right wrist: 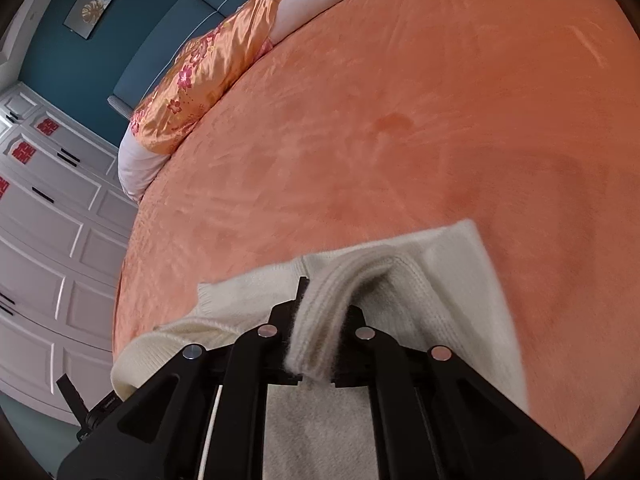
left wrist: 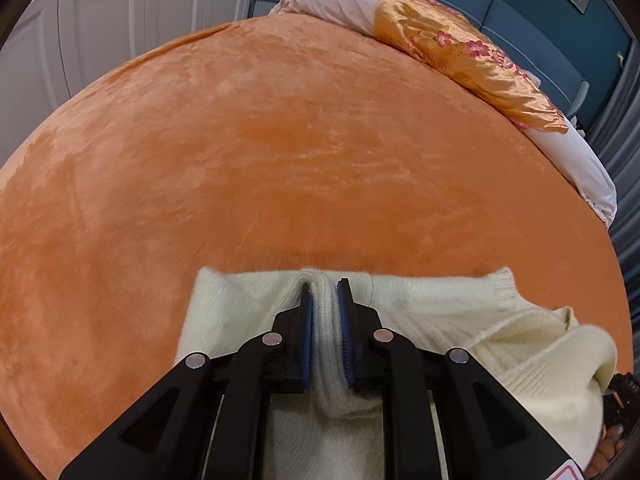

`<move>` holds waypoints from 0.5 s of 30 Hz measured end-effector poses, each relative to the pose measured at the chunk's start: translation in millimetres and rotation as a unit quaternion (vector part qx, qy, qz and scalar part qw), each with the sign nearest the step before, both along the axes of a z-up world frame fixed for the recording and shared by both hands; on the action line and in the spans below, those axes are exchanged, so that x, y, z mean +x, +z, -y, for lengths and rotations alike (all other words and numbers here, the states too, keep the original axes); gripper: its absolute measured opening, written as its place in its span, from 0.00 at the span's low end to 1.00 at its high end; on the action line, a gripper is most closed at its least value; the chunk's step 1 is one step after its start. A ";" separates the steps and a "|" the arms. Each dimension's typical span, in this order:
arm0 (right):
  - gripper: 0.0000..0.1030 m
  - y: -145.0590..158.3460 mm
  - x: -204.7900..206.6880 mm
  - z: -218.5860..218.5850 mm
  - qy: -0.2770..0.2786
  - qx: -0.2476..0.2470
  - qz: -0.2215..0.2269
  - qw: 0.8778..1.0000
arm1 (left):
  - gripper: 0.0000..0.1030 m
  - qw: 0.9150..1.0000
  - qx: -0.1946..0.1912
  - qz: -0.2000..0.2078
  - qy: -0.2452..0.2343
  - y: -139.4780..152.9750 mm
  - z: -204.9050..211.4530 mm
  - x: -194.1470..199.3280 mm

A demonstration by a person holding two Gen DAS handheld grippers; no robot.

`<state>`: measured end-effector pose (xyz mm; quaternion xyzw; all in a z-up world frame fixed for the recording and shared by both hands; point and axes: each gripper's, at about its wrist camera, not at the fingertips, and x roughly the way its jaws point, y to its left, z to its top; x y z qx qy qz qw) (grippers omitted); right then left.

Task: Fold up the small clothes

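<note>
Broadly, an orange bedspread [left wrist: 280, 160] fills both views, with a cream knit sweater [left wrist: 440, 312] lying at its near edge. Each ribbed end is pinched: left gripper [left wrist: 325, 292] and right gripper [right wrist: 320, 308] are clamped on bunched knit. Carrying both ends forward evenly should fold it square. Pillows [left wrist: 460, 52] lie well apart; nothing blocks.

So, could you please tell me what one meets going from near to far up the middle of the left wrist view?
left gripper shut on the cream sweater → orange blanket → white bolster with its orange floral cover → blue headboard.
</note>
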<state>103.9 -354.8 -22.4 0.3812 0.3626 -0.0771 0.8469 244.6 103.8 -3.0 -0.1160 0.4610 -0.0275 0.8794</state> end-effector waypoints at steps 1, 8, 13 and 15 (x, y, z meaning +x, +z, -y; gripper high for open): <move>0.05 -1.4 2.2 -2.2 0.002 -0.009 0.004 1.000 | 0.15 1.000 0.004 0.005 -0.002 -1.1 1.5 -0.2; 0.15 2.3 -8.9 -4.4 0.009 -0.007 0.050 0.999 | 0.16 0.999 -0.045 0.019 0.000 3.2 -12.2 -4.8; 0.69 64.2 -72.6 -7.2 0.026 -0.057 0.130 0.989 | 0.71 0.993 -0.096 0.068 0.025 61.3 -54.9 -55.1; 0.73 73.6 -103.4 0.7 0.030 -0.069 0.125 0.989 | 0.71 0.990 -0.103 0.090 0.026 77.7 -75.1 -76.7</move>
